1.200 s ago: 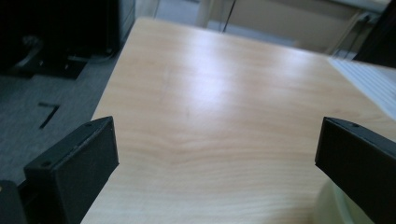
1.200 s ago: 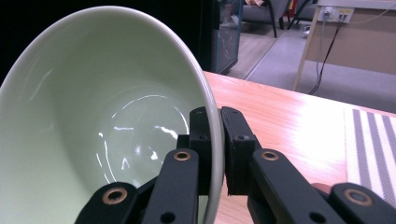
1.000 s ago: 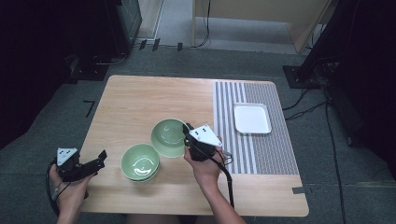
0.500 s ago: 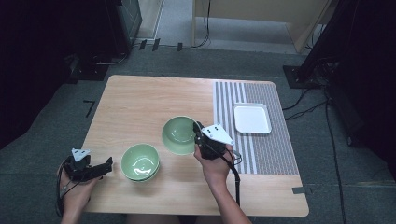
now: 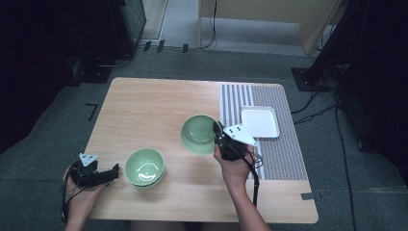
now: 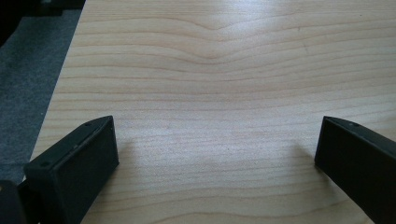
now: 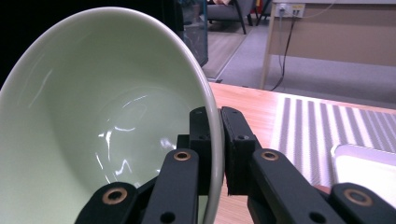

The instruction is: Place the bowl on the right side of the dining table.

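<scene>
Now your right gripper (image 5: 217, 137) is clamped on the bowl's (image 5: 197, 134) rim, bowl tilted to its left; your left gripper (image 5: 111, 172) stands apart over bare table (image 6: 224, 70).

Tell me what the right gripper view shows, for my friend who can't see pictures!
The right gripper is pinching the rim of a shiny pale green bowl, holding it tilted above the wooden table. Past the bowl, a grey striped mat lies on the table with the corner of a white tray on it.
</scene>
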